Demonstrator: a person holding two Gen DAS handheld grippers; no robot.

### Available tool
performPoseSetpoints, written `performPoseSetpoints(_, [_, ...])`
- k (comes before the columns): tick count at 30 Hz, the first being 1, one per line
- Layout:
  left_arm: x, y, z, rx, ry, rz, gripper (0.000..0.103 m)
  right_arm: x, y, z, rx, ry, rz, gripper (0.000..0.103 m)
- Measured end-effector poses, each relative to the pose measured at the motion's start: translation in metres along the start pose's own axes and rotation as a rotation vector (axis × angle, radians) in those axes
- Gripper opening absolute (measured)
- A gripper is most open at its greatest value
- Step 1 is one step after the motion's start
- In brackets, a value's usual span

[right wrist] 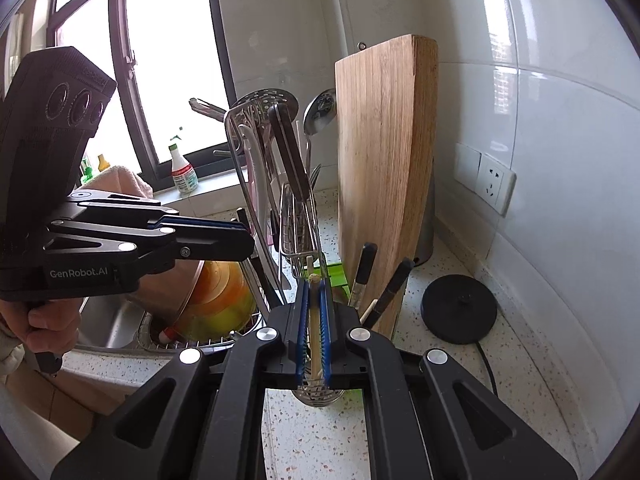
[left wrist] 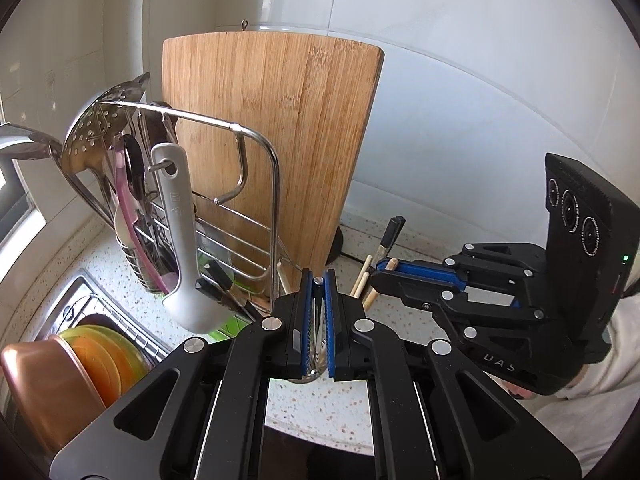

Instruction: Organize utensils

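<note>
Already most utensils hang or stand in the wire rack (left wrist: 256, 208) on the counter (left wrist: 316, 404). Two remain: the left gripper (left wrist: 319, 316) has its jaws clamped on a metal utensil (left wrist: 318, 320), the right gripper (right wrist: 314, 328) on a wooden chopstick (right wrist: 315, 320), both above a perforated metal holder (right wrist: 316, 394).

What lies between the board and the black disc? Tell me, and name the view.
Only bare speckled counter separates the board from the black disc. The right wrist view shows it.
</note>
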State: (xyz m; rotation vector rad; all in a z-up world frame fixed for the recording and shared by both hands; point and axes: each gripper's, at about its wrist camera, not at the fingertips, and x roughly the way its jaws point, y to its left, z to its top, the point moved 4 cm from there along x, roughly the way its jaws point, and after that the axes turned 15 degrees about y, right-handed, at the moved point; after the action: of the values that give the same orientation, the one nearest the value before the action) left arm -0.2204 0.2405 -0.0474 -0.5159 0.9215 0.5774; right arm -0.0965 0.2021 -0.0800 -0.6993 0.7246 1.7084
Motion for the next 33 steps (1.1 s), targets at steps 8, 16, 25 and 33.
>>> performPoseSetpoints(8, [-0.002,-0.009,-0.003,-0.001,0.008,-0.013,0.007,-0.008,0.002,-0.003,-0.003,-0.013,0.001,0.023])
performPoseSetpoints(16, [-0.019,-0.019,-0.004,0.001,0.007,0.022,0.023,-0.033,0.0,-0.009,0.004,-0.043,-0.018,0.028])
performPoseSetpoints(25, [-0.039,-0.036,-0.02,-0.008,-0.006,0.077,0.041,-0.057,0.001,-0.035,0.023,0.008,0.014,0.029])
performPoseSetpoints(33, [-0.05,-0.056,-0.041,-0.043,0.017,0.092,0.042,-0.081,0.013,-0.055,-0.006,0.033,0.049,0.042])
